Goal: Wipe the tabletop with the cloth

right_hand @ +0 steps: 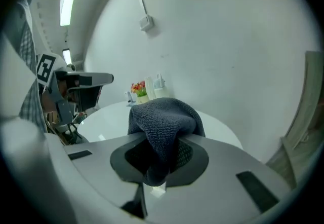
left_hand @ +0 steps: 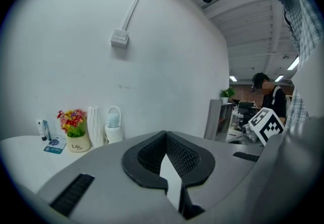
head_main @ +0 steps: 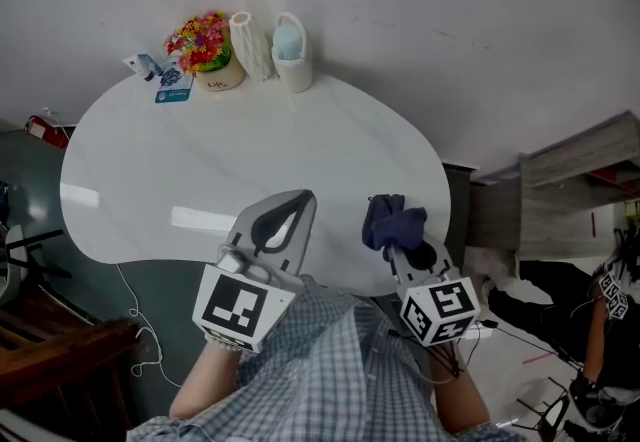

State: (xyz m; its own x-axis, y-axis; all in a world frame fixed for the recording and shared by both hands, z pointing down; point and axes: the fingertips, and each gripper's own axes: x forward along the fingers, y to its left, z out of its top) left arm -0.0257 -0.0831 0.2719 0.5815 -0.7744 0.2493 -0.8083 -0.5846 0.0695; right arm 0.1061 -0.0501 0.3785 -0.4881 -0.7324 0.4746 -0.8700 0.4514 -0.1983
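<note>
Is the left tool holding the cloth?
No, the cloth hangs pinched in the right tool; the left tool holds nothing.

My head view looks steeply down on the tabletop [head_main: 180,180], with the left gripper [head_main: 298,202] and right gripper [head_main: 402,250] close beneath it. Each gripper view sits behind its jaws, facing level toward the wall [left_hand: 162,40]; the cloth [right_hand: 163,121] crowds the right one. All three share the flower pot [head_main: 212,55] far ahead of both.
</note>
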